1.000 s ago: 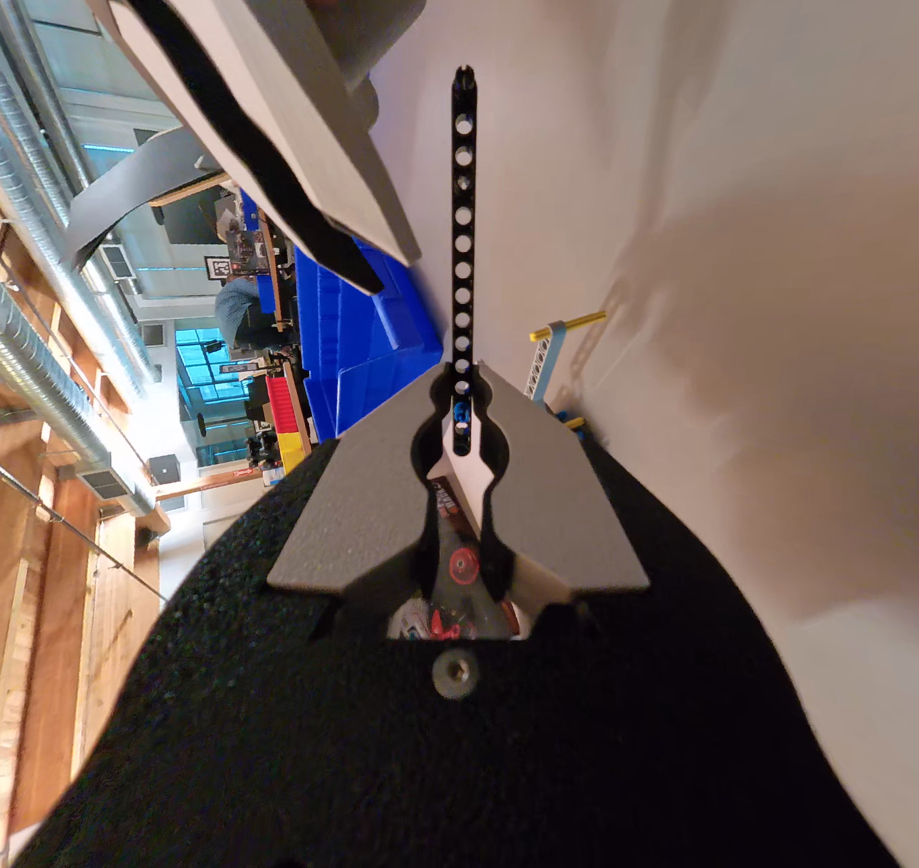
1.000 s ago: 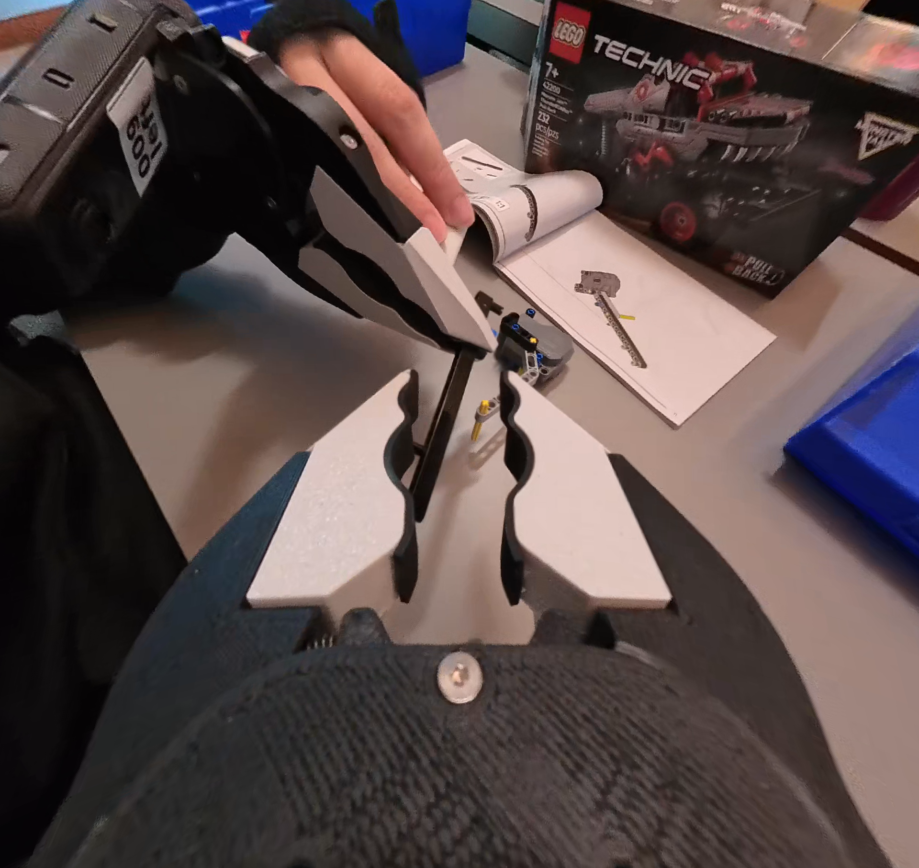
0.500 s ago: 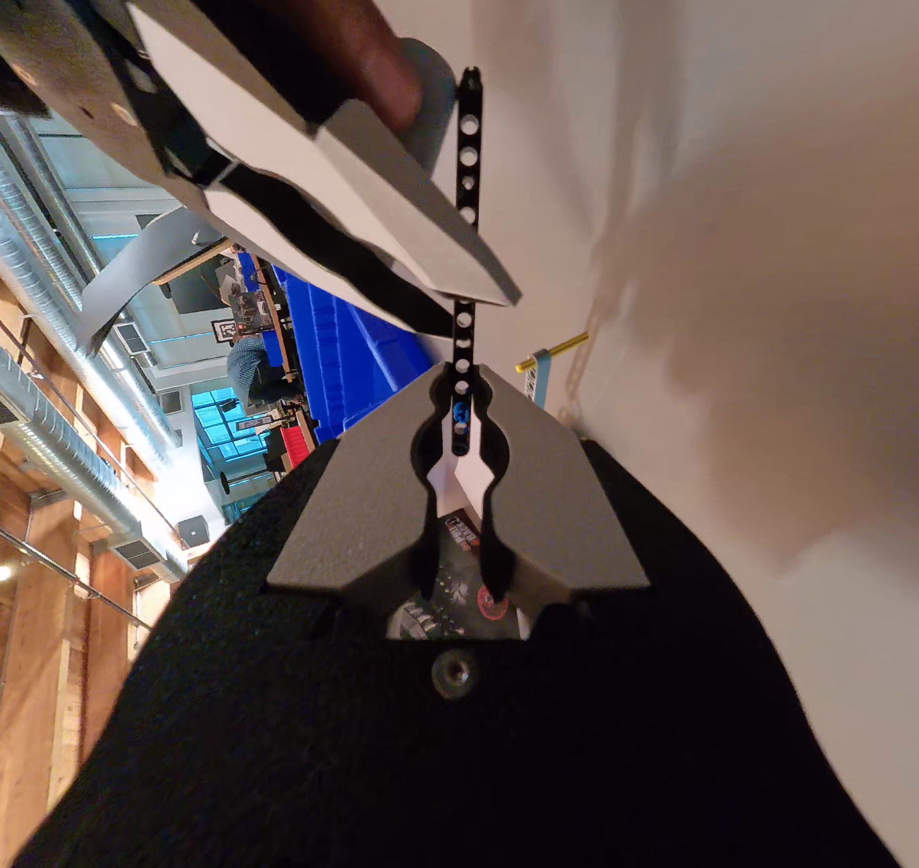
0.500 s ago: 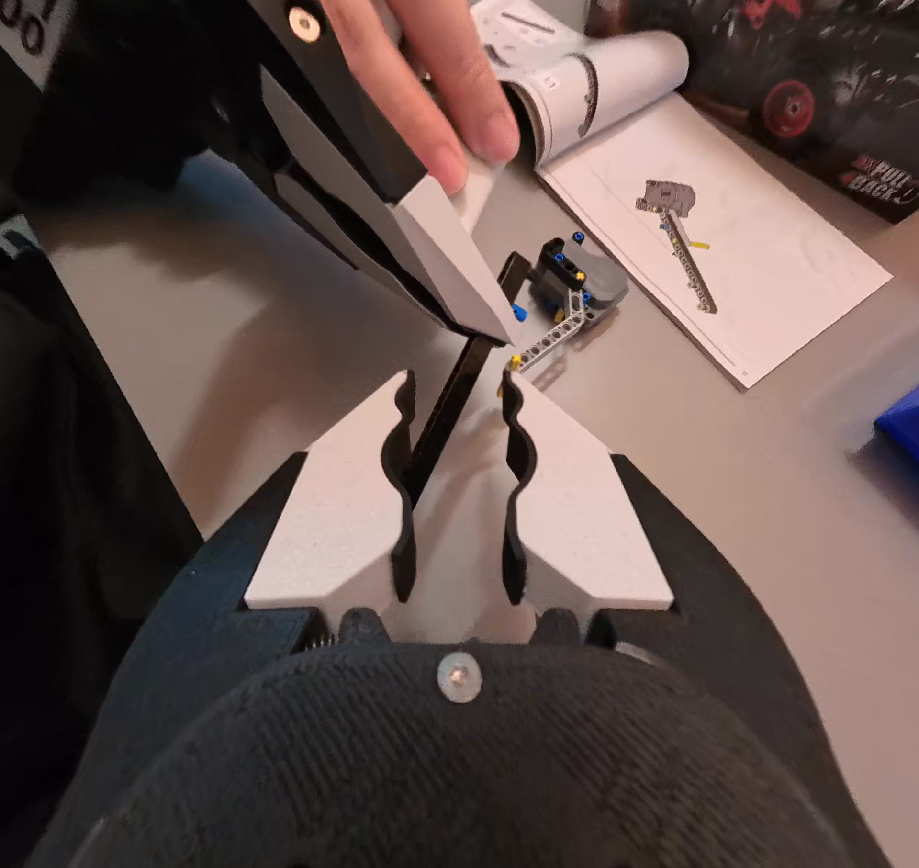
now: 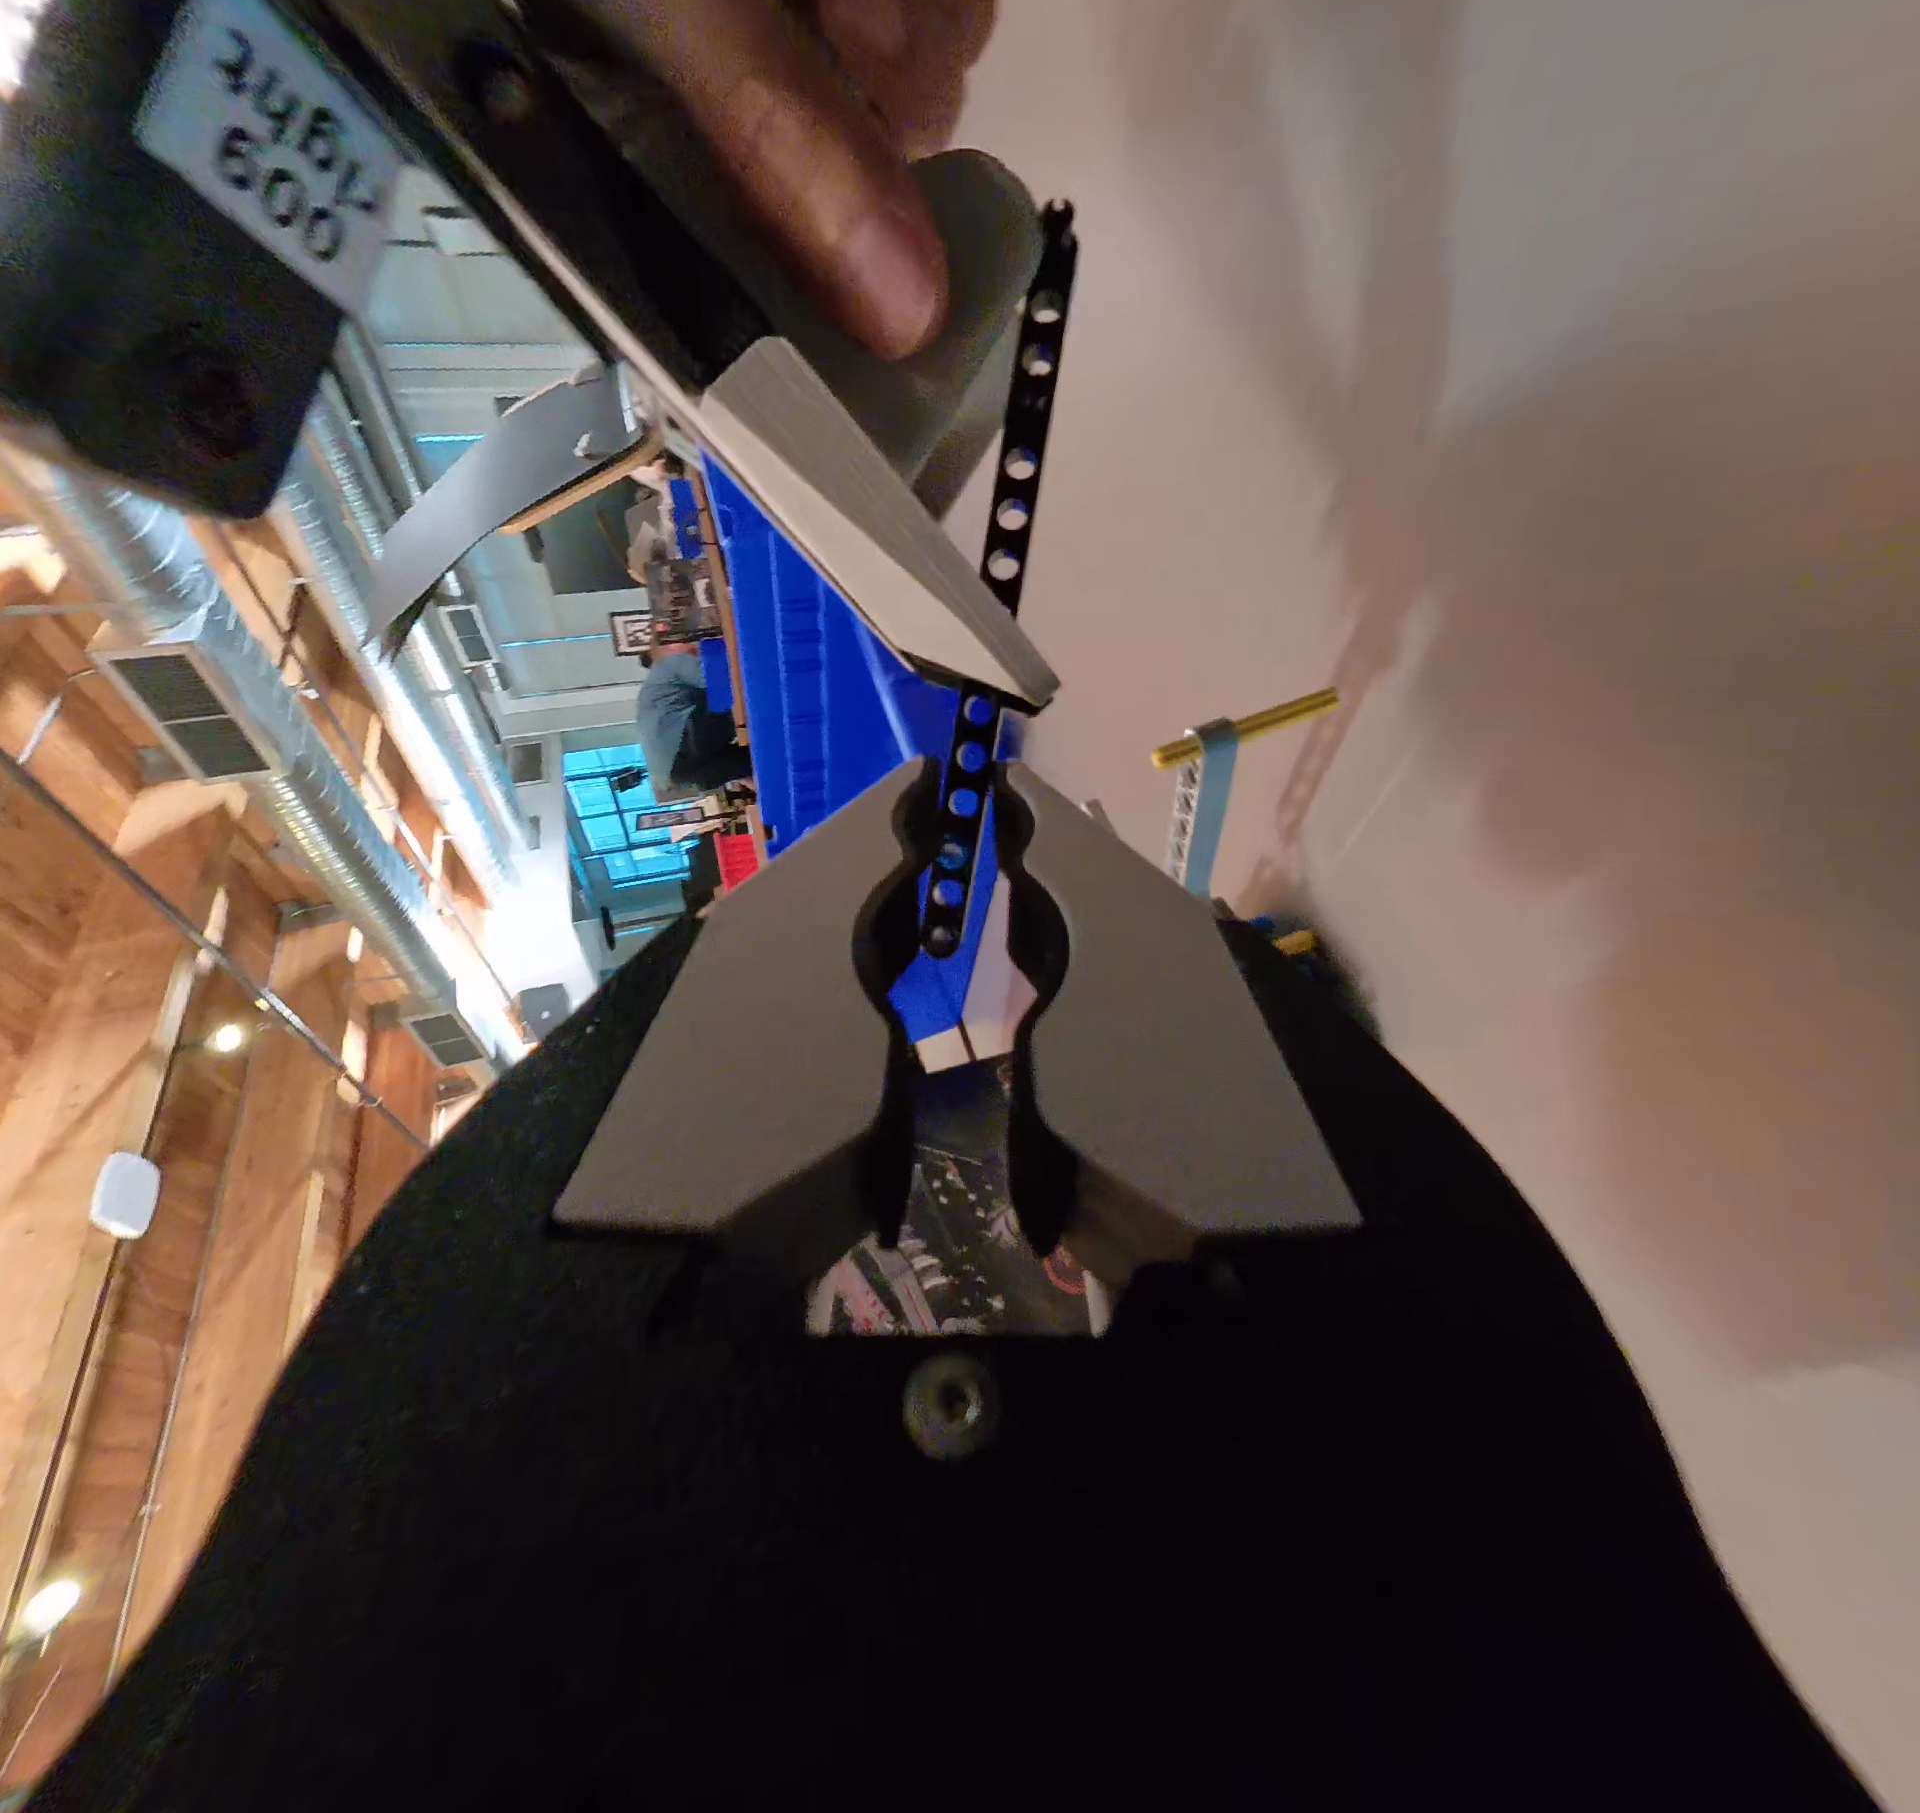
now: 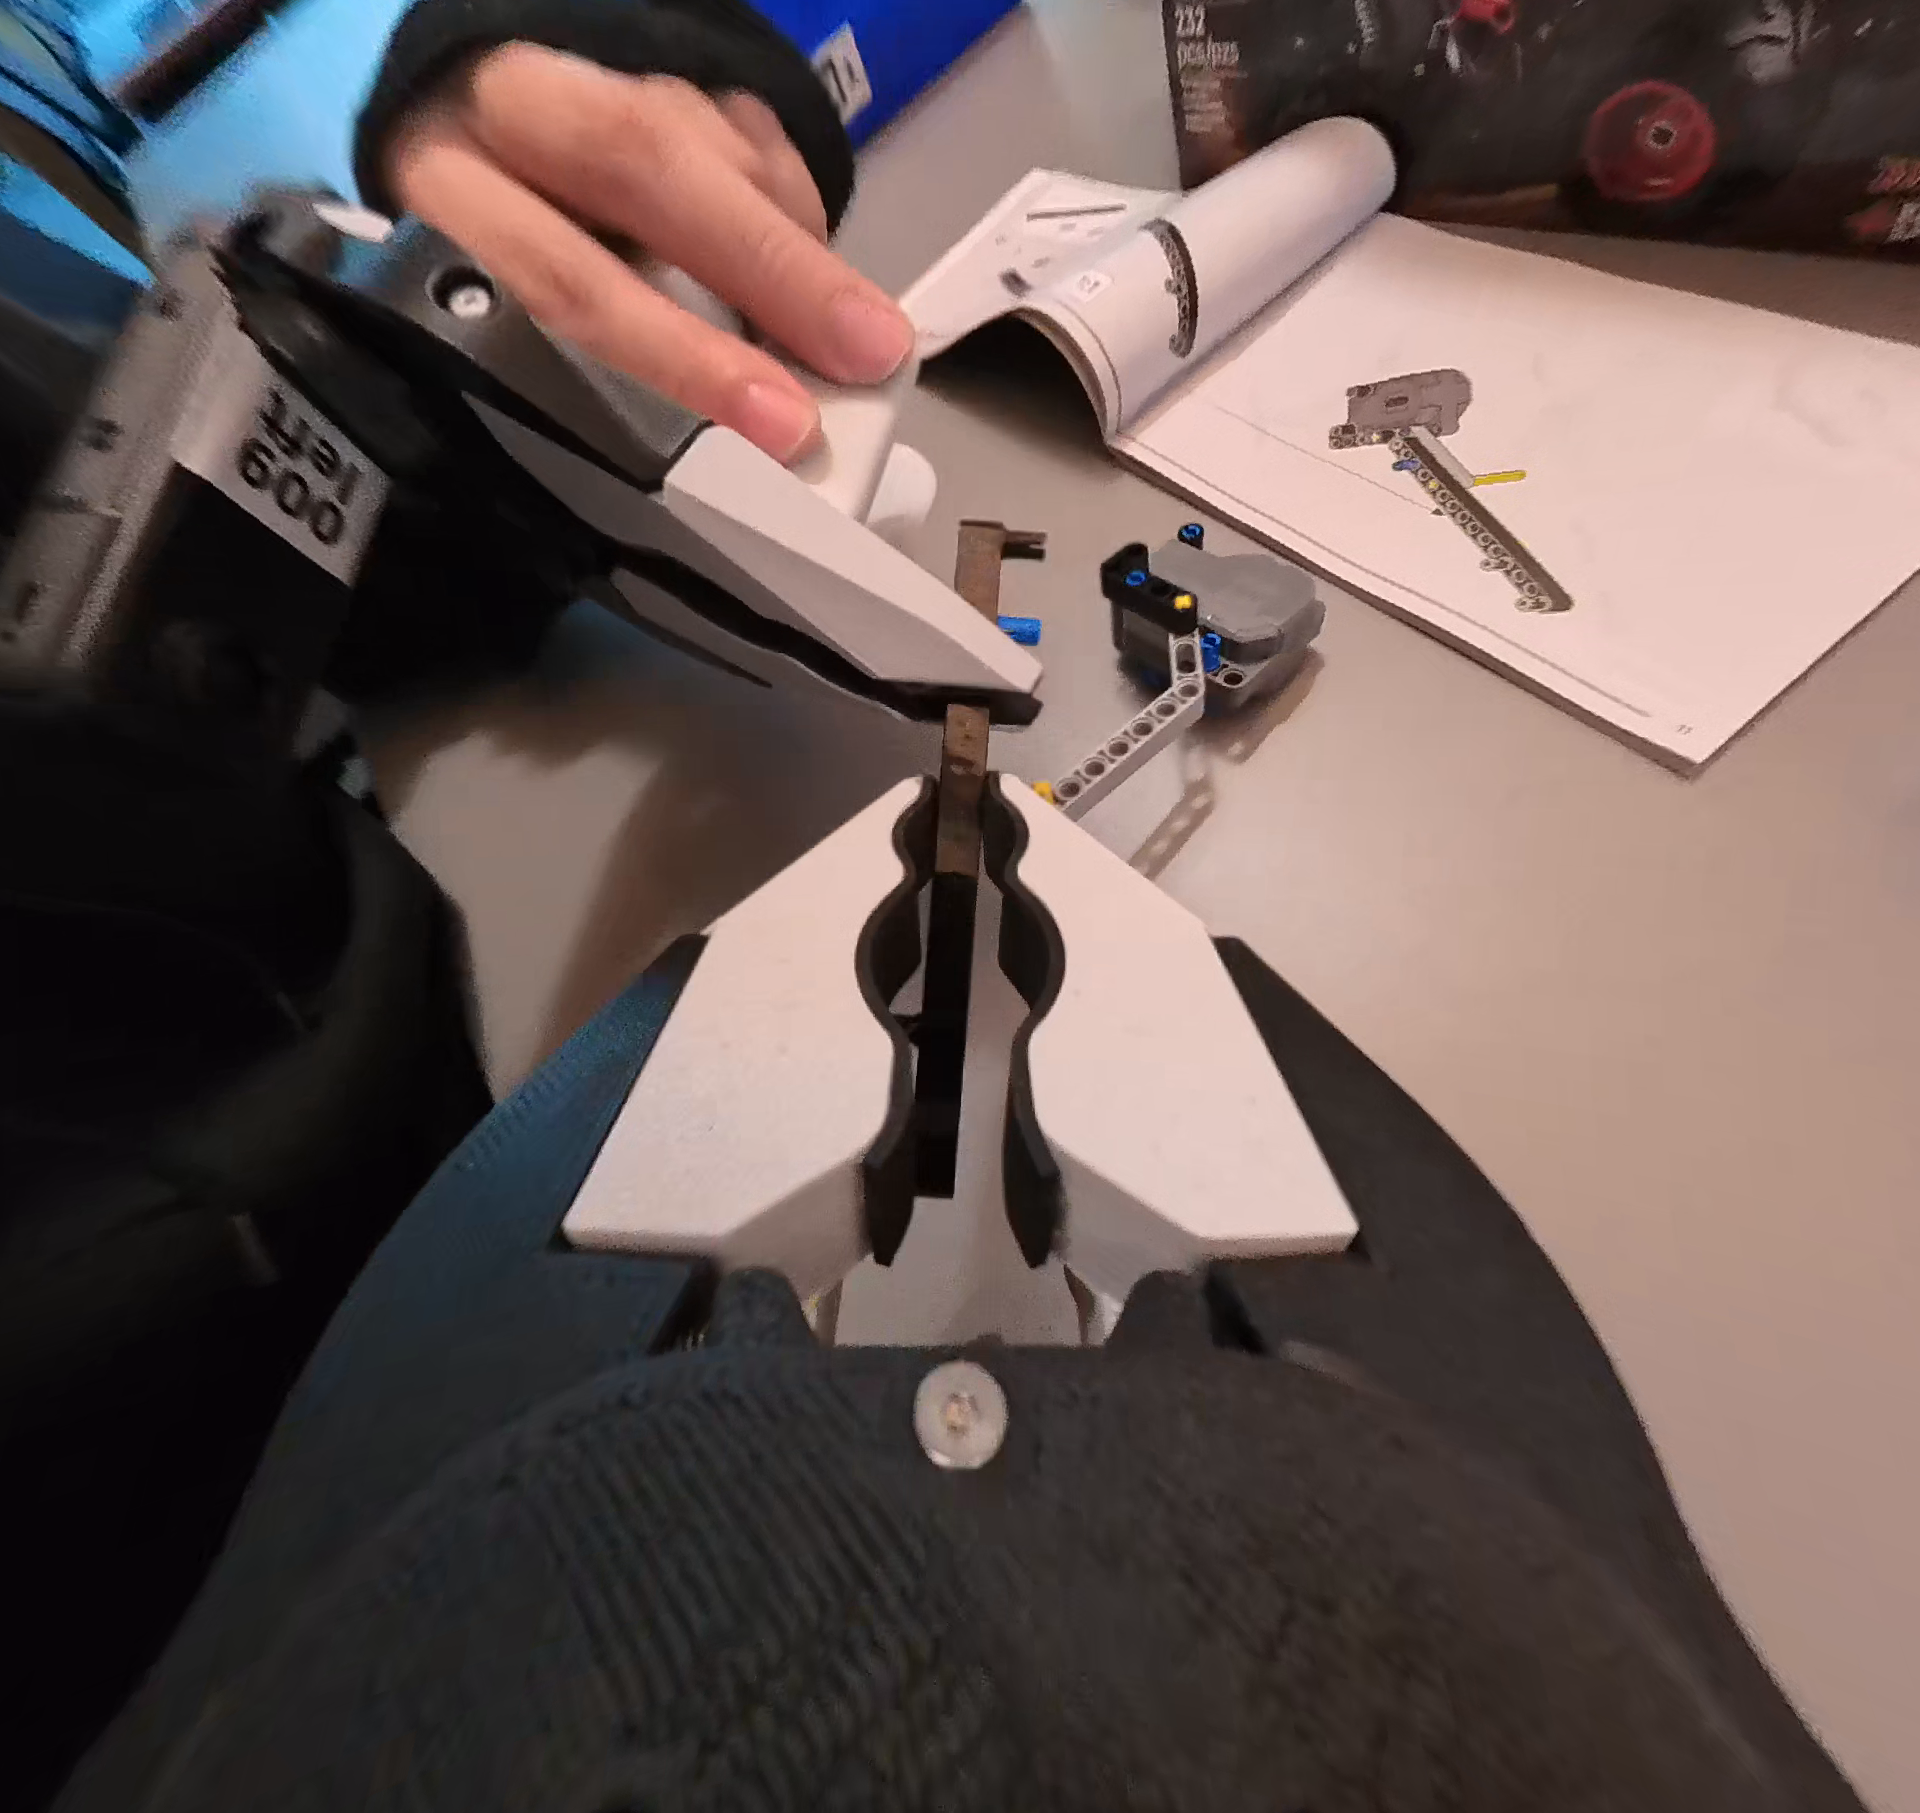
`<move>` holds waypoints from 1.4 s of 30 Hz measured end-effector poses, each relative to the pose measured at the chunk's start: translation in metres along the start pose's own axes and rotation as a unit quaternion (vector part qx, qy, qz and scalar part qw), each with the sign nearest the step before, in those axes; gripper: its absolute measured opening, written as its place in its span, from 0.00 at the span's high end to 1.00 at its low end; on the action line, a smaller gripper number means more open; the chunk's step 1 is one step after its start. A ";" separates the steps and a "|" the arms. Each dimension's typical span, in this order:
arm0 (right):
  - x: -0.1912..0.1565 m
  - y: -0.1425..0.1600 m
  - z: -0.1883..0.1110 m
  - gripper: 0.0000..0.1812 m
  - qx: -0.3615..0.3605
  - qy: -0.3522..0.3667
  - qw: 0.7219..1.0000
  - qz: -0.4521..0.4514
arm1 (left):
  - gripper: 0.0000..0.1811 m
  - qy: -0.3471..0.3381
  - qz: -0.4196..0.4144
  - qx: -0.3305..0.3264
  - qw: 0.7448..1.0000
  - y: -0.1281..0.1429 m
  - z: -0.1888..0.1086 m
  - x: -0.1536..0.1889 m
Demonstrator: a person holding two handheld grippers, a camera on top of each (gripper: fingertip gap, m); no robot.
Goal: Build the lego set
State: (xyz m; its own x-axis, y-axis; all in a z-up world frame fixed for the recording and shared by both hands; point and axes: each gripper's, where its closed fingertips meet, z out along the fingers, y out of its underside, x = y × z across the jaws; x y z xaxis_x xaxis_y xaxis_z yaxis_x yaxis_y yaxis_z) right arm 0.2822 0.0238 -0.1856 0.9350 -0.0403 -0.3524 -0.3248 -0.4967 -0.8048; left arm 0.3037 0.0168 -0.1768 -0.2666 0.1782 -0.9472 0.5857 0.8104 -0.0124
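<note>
Black beam (image 6: pixel 958 890) now pinched by right hand-held gripper (image 6: pixel 961 797) too.

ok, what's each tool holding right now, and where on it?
Both are shut on the black holed beam: left tool near one end, right tool right beside that, farther along the beam.

Your left gripper (image 5: pixel 964 807) pinches the black perforated beam (image 5: pixel 1013 516) near its lower end; the right gripper (image 5: pixel 977 683) crosses the beam just above.
</note>
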 end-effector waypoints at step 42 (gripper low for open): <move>0.000 -0.036 -0.015 0.97 0.123 -0.025 0.992 0.030 | 0.96 -0.061 -0.627 0.083 0.772 0.032 -0.050 -0.023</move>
State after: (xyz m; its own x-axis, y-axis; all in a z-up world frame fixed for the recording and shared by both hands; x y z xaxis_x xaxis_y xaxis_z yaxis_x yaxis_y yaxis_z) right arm 0.2964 0.0287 -0.1494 0.9064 -0.0166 -0.4222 -0.4109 -0.2670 -0.8717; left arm 0.2902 0.0668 -0.1391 -0.6347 -0.7517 -0.1793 0.0175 0.2179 -0.9758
